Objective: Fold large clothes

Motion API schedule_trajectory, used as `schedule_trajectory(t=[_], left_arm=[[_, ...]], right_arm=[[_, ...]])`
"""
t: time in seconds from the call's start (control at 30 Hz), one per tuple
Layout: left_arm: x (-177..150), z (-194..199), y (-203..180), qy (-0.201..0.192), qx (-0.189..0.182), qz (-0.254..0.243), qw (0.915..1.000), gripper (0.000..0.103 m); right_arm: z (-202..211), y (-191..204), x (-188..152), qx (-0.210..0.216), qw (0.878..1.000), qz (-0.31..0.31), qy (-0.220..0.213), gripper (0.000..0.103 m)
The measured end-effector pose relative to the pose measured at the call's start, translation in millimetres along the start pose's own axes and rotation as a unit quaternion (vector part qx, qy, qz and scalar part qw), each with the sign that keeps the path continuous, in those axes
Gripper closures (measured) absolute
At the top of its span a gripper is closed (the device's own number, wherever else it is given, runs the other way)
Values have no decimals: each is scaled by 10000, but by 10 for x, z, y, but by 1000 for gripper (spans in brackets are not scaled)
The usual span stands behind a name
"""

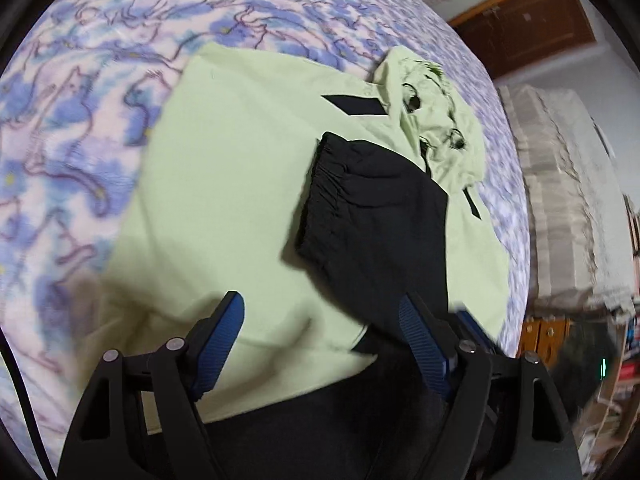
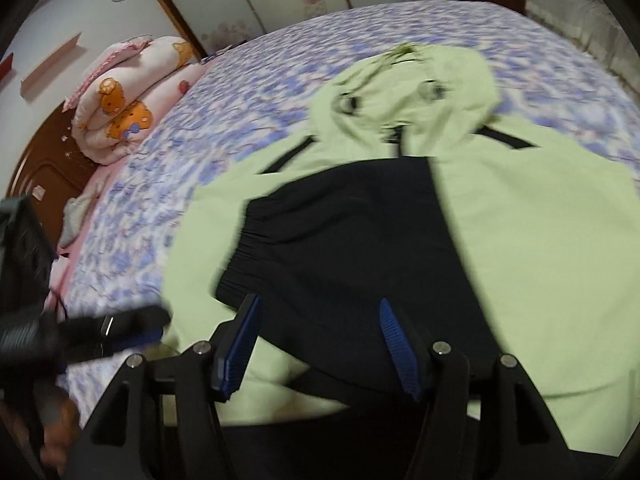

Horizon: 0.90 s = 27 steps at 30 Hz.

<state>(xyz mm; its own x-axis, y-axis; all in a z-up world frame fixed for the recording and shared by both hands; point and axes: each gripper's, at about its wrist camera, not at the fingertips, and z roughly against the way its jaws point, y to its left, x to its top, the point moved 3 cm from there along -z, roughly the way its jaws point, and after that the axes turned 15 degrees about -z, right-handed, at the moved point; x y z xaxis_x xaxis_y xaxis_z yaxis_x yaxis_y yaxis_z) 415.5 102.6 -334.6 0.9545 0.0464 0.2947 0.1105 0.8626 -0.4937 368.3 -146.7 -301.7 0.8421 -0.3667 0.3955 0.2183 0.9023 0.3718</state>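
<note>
The bed [image 1: 72, 128] fills both views, covered by a blue and purple floral sheet [image 2: 280, 52]. Spread flat on it lies a pale green hoodie [image 1: 224, 184] with black trim, its hood [image 2: 404, 80] pointing away toward the far side of the bed. A black sleeve [image 2: 352, 232] is folded across the middle of the hoodie, its ribbed cuff [image 1: 320, 184] lying on the green body. A rolled pink quilt [image 2: 124, 100] with orange bears sits at the head of the bed, well apart from the hoodie.

The left gripper [image 1: 320, 332] hangs over the hoodie's near hem, jaws wide, nothing between them. The right gripper [image 2: 320, 332] hangs over the black sleeve, jaws likewise wide and holding nothing. Both views are blurred.
</note>
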Motion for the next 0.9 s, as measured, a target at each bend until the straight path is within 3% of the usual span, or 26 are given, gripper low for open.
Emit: schedule_trajectory(t=[0.07, 0.13, 0.17, 0.23, 0.43, 0.47, 0.5, 0.6, 0.7, 0.8, 0.9], left_arm=[[26, -133, -12, -38, -66, 187, 9998, 32], [41, -333, -4, 10, -241, 521, 9984, 43], [35, -400, 0, 42, -324, 617, 9976, 54], [19, -536, 3, 50, -446, 907, 9949, 58], [32, -678, -98, -195, -33, 1114, 9936, 59], [41, -689, -118, -256, 75, 1159, 9929, 67], [36, -690, -121, -286, 181, 1172, 9925, 82], [65, -683, -131, -367, 380, 1298, 9901, 93], [92, -599, -210, -571, 568, 1339, 9877, 95], [179, -431, -331, -834, 937, 1056, 9865, 96], [259, -291, -312, -974, 1204, 1007, 9828, 96]], right_arm=[[127, -248, -41, -279, 9996, 71, -70, 42], [254, -491, -84, -511, 9985, 127, -167, 42], [301, -579, -102, -587, 9980, 132, -200, 42], [414, -846, -154, -817, 9961, 124, -293, 42], [673, -1552, -231, -1558, 9861, 139, -556, 42], [689, -1646, -229, -1659, 9845, 163, -553, 42], [710, -1766, -216, -1745, 9830, 199, -536, 42], [744, -2002, -175, -1829, 9814, 289, -515, 42], [734, -2168, -119, -1915, 9793, 466, -452, 42], [718, -2282, -73, -1982, 9774, 601, -429, 42], [752, -2344, -3, -1755, 9810, 647, -508, 42]])
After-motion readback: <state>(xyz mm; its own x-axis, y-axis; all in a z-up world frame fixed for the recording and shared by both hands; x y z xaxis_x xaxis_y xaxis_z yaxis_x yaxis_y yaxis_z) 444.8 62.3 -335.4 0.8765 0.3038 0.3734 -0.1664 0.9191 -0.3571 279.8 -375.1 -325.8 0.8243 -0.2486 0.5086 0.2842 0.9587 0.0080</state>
